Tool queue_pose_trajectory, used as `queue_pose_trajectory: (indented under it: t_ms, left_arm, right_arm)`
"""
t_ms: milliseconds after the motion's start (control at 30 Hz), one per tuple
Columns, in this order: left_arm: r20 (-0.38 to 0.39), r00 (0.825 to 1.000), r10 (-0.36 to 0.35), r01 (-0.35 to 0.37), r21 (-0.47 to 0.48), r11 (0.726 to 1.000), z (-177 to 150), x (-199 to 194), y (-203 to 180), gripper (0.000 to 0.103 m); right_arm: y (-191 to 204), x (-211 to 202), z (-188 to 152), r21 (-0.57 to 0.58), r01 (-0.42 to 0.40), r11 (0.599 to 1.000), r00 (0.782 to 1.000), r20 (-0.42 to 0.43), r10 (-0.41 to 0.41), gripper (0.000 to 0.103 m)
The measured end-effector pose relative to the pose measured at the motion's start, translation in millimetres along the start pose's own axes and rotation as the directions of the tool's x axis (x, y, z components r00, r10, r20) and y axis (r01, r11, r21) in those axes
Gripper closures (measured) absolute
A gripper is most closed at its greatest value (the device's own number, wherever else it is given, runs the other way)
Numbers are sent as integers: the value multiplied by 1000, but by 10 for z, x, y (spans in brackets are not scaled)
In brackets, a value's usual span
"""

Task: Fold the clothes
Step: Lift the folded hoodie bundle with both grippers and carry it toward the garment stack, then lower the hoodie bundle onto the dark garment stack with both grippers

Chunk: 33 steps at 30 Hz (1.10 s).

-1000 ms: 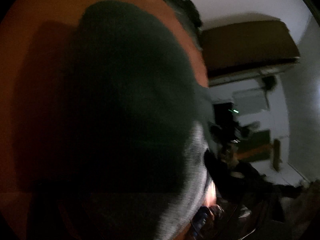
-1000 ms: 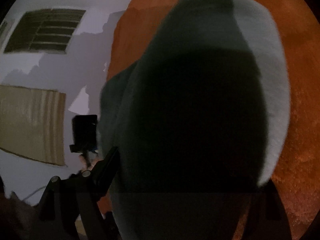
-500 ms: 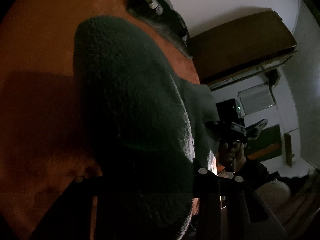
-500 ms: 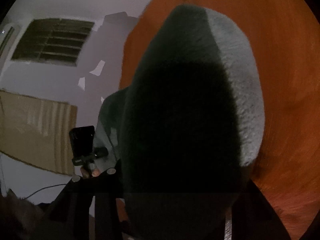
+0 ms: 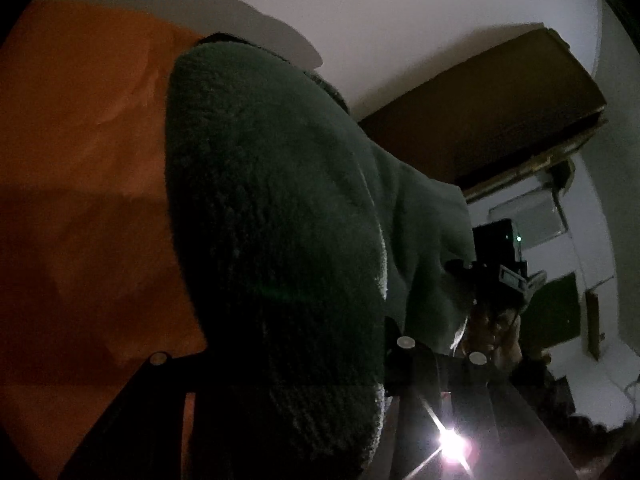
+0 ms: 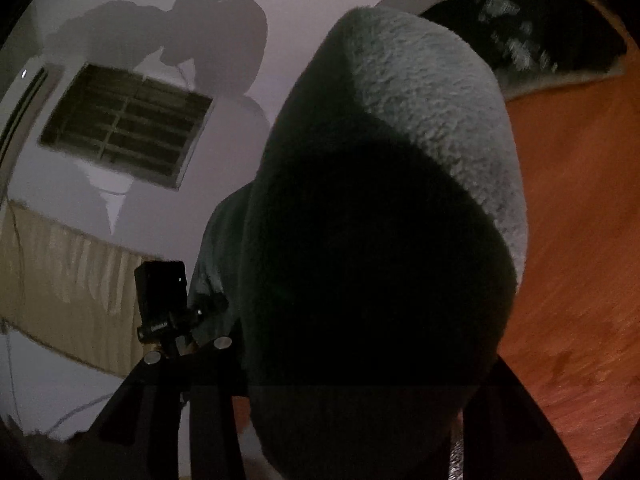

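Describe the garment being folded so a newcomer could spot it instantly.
Start from the orange surface filling one side of both wrist views. Bulging up in front of it is a dark green fleece garment, pinched in each gripper. Unlike the black patterned cloth lying beyond, it is plain, fuzzy and lifted.

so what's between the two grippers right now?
The dark green fleece garment spans from the left gripper across to the right gripper; the left wrist view shows it, nothing else between.

One grey fleece garment (image 5: 280, 240), two hand-held grippers, the left hand-held gripper (image 5: 280, 364) and the right hand-held gripper (image 6: 360, 360); one orange surface (image 5: 80, 160); one barred window (image 6: 128, 120); one dark patterned cloth (image 6: 540, 28).
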<state>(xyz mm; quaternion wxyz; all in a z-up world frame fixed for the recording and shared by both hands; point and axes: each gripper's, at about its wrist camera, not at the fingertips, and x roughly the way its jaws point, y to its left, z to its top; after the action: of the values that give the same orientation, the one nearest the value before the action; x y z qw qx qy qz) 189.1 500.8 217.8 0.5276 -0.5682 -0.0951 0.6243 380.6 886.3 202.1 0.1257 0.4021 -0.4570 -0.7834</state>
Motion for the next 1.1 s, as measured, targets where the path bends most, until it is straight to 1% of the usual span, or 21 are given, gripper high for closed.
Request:
queue_pose_trajectory:
  t_ms: [100,200,267,300,400,500,567,600,633,700,767,800,833,867,900,933,967,1000,1033,1067,1100]
  left_arm:
    - [9,1000,-7,7,-11,1000,351,325,-44,64]
    - [29,999,-14,15,-41,999,751,649,64,64]
    - [44,999,0,0,-8,1000,1090,882,132,64]
    - [57,998,6,-6,4,1000,1257,986,180,64]
    - [97,995,-1,5,-37,999,1775,1278,366,64]
    - [121,993,15,-10,-41,999,2341,1573,449,64]
    - [125,992,24,-19,-42,999,2642,1722,470,64]
    - [127,991,30,-26,-37,999,2793,1791,477,64]
    - [125,991,38,-34,-33,999,2965,1876,492,64]
    - [115,992,60,-55,-44,997,3198,2011,555,63]
    - [109,987,120,-111,-83,990,3383,2162,709,63]
    - [105,983,151,-140,-103,985,3473,2238,791,60]
    - [95,976,194,-181,-131,975,3540,2318,902,53]
    - [65,961,270,-256,-172,951,3577,2408,1058,48]
    - [27,936,351,-337,-213,917,3608,2500,1224,44]
    - [-18,910,414,-404,-257,878,3601,2577,1404,41]
    - [-59,905,422,-418,-314,852,3560,2634,1591,36]
    - [-58,912,406,-398,-356,845,3529,2604,1674,30]
    - [-45,921,387,-373,-394,840,3501,2553,1733,30]
    - [-31,929,369,-346,-430,834,3473,2502,1791,30]
    - [-5,933,359,-325,-440,837,3470,2405,1795,30]
  right_arm:
    - [-72,-158,366,10,16,1000,1000,17,-16,60]
    - [-240,-130,941,3,27,1000,1000,12,-27,60]
    - [-402,-127,1294,-2,31,1000,1000,5,-31,60]
    - [-483,-53,1521,-9,33,999,999,-5,-33,60]
    - [-727,147,2219,-24,33,999,999,-28,-33,60]
    - [-973,293,2936,-31,17,999,999,-37,-19,60]
    - [-1130,296,3266,-24,14,1000,999,-32,-15,60]
    - [-1222,320,3489,-15,9,1000,1000,-30,-9,60]
    - [-1237,361,3623,-14,10,1000,1000,-24,-10,60]
    - [-1391,398,3948,-8,8,1000,1000,-30,-8,60]
    - [-1591,441,4174,17,19,1000,999,-35,-19,60]
    - [-1680,518,4303,31,26,999,999,-31,-25,59]
    - [-1785,636,4399,48,55,997,998,-36,-54,54]
    - [-1891,755,4495,64,85,994,996,-41,-82,49]
    - [-1997,875,4591,80,115,990,993,-47,-111,37]
    - [-2138,1002,4650,130,198,972,979,-73,-190,31]
    - [-2281,1129,4709,177,281,943,958,-104,-266,31]
    - [-2372,1106,4689,211,299,931,954,-79,-289,31]
    - [-2462,1080,4667,245,315,917,949,-54,-312,29]
    - [-2552,1054,4646,279,329,902,942,-29,-335,29]
    - [-2535,943,4609,279,329,902,936,34,-352,29]
